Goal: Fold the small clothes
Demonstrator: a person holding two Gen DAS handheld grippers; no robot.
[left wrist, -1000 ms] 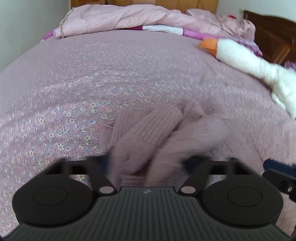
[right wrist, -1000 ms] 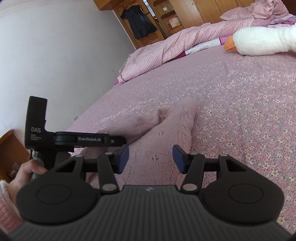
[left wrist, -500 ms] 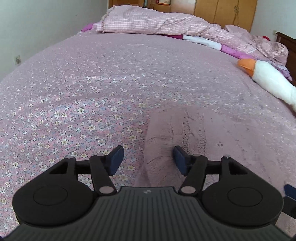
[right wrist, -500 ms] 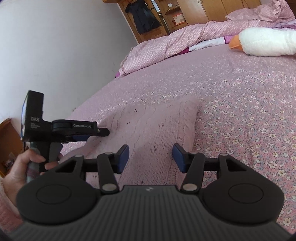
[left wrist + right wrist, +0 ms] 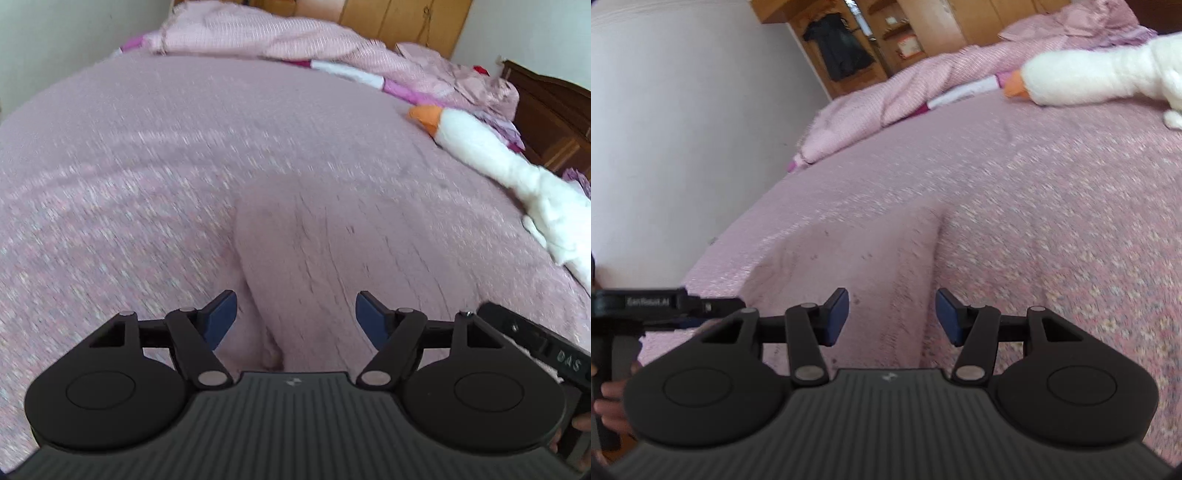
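A small pale pink knitted garment lies flat on the floral pink bedspread, folded into a rough rectangle. My left gripper hovers open over its near left edge, nothing between the blue pads. In the right wrist view the same garment stretches ahead of my right gripper, which is open and empty above the near right part. The left gripper's body shows at the left edge there, held by a hand. Both views are blurred by motion.
A white plush goose with an orange beak lies on the right side of the bed. A rumpled pink quilt is piled along the far edge. A dark wooden headboard stands far right; a white wall runs along the left.
The garment, bunched and held up a second ago, now lies flat. Both grippers stay open and have drawn back slightly toward its near edge, the cameras tilting.
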